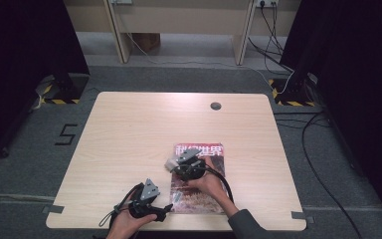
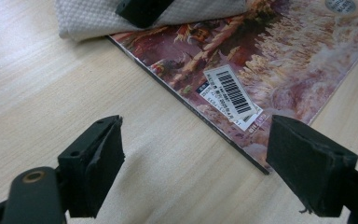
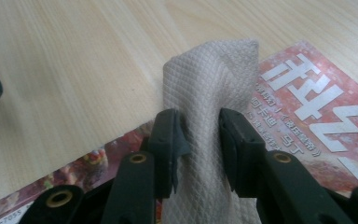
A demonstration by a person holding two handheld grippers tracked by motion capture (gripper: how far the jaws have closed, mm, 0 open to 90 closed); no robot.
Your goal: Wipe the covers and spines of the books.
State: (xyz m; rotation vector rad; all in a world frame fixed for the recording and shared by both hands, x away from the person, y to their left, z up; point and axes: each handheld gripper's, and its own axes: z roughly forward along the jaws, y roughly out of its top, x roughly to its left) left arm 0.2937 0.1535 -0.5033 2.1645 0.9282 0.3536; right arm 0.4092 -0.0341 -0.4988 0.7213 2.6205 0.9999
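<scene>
Pinching a folded cloth between the right gripper jaws, closed firmly on its middle, over the left edge of the magazine near the table's front edge, right of centre. Judging the cloth soft, light and limp: bunching and creasing in the grip, draping freely beyond the jaws, likely sliding easily over the glossy cover, so gripping a thick fold rather than a single loose layer seems safest. Treating the magazine as thin, flexible and slick, lying flat, best pressed or lifted at its spine edge or a corner. Waiting with the left gripper gaping wide, holding nothing, hovering low just off the magazine's front-left corner, with the barcode label lying between and beyond its jaws. Showing in the high view as the left gripper near the front edge and the right gripper over the magazine's left edge, each in a hand. Hiding much of the cloth behind the jaws and the hand; cutting off its lower part in the right gripper view; leaving unclear whether it is touching the cover or hanging just above it, and how many layers are folded.
</scene>
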